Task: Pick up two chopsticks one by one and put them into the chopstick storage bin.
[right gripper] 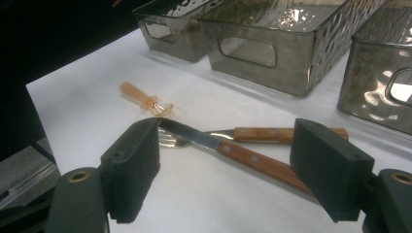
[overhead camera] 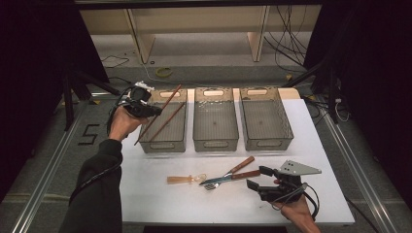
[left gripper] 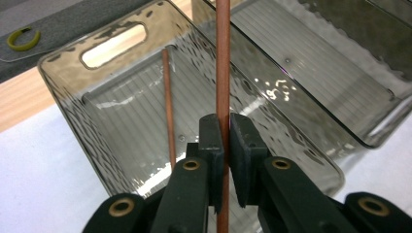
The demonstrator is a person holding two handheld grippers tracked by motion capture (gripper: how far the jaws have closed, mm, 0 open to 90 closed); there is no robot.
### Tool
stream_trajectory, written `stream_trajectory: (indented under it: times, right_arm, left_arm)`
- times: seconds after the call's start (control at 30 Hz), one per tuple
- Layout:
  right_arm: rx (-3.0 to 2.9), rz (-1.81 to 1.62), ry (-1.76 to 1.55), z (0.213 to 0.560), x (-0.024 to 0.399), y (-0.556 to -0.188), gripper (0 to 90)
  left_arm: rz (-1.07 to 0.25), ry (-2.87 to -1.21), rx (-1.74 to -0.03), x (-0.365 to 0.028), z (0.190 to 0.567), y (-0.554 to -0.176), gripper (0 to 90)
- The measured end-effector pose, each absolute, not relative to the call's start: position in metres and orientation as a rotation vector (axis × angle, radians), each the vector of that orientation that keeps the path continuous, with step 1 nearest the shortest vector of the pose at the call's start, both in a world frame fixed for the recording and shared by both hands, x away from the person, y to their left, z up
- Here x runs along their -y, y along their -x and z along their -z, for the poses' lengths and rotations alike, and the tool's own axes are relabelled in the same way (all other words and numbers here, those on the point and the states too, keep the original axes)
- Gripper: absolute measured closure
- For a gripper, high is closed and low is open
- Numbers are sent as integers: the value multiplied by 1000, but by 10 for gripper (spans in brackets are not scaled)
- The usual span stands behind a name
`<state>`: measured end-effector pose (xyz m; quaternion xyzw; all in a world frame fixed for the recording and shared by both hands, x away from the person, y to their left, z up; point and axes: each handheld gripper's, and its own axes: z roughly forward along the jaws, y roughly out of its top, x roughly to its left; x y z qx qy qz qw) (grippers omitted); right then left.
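Note:
My left gripper (overhead camera: 154, 111) hangs over the left edge of the left grey bin (overhead camera: 179, 138), shut on a brown chopstick (overhead camera: 167, 101) that slants across the bin. In the left gripper view the pads (left gripper: 214, 138) pinch this chopstick (left gripper: 223, 63). A second chopstick (left gripper: 168, 111) lies inside the bin (left gripper: 68, 82). My right gripper (overhead camera: 256, 177) rests low at the table's front right, open, its jaws wide on either side of a wooden-handled knife (right gripper: 243, 155) without touching it. A fork (right gripper: 272, 133) lies crossed under the knife. An amber spoon (overhead camera: 187, 179) lies to their left.
Three ribbed grey bins stand in a row at the back of the white table (overhead camera: 160, 204); the middle bin (overhead camera: 215, 121) and right bin (overhead camera: 266, 119) hold nothing. Cables and a wooden shelf frame (overhead camera: 141, 39) lie beyond the table. A yellow-green ring (overhead camera: 164, 72) sits on the floor.

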<state>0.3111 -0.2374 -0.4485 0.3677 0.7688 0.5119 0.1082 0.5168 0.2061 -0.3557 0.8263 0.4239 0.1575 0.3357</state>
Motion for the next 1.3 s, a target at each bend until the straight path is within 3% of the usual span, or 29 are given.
stream_trajectory:
  times: [0.33,1.3]
  right_arm:
    - [-2265,-1512,-1079,449,237,-311,271]
    - [-2268,-1512,-1072,449,237,-311,271]
  left_arm:
    - [-429,-2113,-1118,-205,350,-535,838]
    - [-435,-2065,-1166,-204,387,-543,836]
